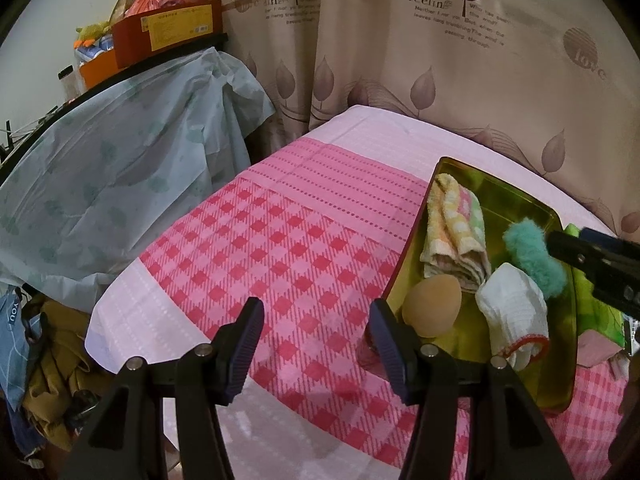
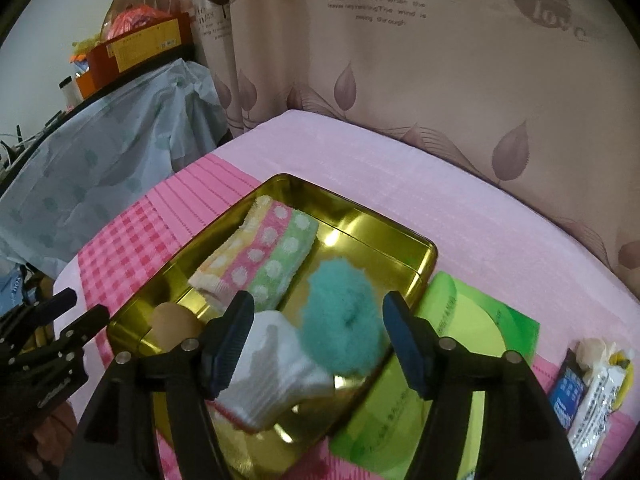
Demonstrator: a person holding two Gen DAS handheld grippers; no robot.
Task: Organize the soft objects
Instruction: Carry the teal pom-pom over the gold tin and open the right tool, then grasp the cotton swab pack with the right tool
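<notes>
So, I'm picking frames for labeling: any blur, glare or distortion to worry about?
Right wrist view: white sock and teal scrunchie look softly blurred; bright glare spots on the gold tin. Left wrist view: sharper, tin reflects less; fisheye bending and dark corners in both.

My left tool (image 1: 316,340) gapes over the checked table (image 1: 280,248), beside the gold tin (image 1: 564,320) holding a beige sponge (image 1: 432,306).
</notes>
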